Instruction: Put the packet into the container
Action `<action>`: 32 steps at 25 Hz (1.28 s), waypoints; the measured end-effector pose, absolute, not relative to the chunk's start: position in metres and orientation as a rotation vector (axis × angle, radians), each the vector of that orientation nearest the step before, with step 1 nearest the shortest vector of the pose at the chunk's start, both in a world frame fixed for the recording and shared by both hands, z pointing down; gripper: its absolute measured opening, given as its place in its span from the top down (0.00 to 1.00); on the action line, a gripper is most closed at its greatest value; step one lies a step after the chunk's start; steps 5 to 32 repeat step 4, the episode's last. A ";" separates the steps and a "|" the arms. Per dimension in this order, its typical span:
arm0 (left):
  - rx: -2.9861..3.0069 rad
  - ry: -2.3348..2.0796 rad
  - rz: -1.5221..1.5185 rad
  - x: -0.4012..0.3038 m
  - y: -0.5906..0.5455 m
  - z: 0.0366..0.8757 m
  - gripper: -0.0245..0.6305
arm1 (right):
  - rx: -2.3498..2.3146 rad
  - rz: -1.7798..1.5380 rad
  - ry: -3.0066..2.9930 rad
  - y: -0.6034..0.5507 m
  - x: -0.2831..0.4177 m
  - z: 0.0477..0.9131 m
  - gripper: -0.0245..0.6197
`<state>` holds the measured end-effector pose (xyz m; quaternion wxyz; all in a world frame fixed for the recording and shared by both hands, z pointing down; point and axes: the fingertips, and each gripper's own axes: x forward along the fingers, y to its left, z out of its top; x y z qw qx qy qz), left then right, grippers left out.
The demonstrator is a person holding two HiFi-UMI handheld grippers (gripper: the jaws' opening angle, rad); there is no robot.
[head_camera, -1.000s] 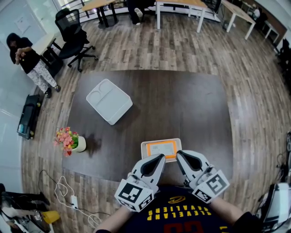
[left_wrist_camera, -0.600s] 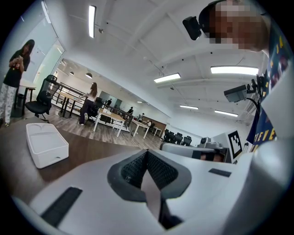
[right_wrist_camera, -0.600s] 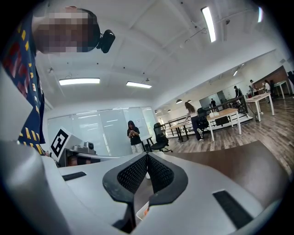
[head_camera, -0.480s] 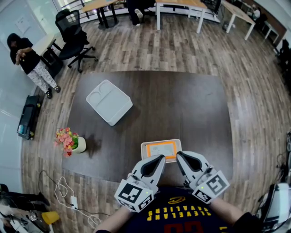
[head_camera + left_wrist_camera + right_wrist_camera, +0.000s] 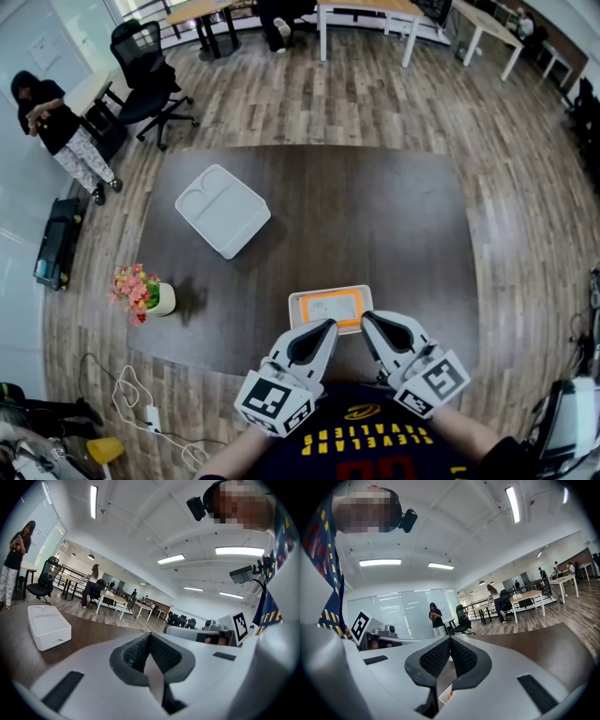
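An orange and white packet [image 5: 329, 307] lies flat near the front edge of the dark table [image 5: 403, 234]. A white lidded container [image 5: 222, 210] rests at the table's back left and also shows in the left gripper view as the container [image 5: 47, 626]. My left gripper [image 5: 327, 327] hovers just short of the packet's near edge, shut and empty. My right gripper [image 5: 367, 322] sits beside it at the packet's right corner, also shut with nothing held. In their own views the left gripper [image 5: 150, 638] and right gripper [image 5: 450, 641] show closed pads; a packet [image 5: 446, 695] corner peeks below.
A small pot of pink flowers [image 5: 141, 291] stands at the table's left front corner. An office chair [image 5: 148, 70] and a standing person [image 5: 56, 122] are off to the back left. Cables [image 5: 141, 403] lie on the floor at the left.
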<state>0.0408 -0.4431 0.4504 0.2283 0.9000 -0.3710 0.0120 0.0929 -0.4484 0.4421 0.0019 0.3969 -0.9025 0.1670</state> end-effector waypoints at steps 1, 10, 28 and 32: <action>2.479 -1.023 0.036 0.040 -0.443 0.452 0.96 | 1.245 0.524 -2.831 -0.448 0.093 0.443 0.95; 2.482 -1.029 0.047 0.038 -0.443 0.456 0.96 | 1.249 0.525 -2.827 -0.448 0.092 0.444 0.95; 2.482 -1.029 0.047 0.038 -0.443 0.456 0.96 | 1.249 0.525 -2.827 -0.448 0.092 0.444 0.95; 2.482 -1.029 0.047 0.038 -0.443 0.456 0.96 | 1.249 0.525 -2.827 -0.448 0.092 0.444 0.95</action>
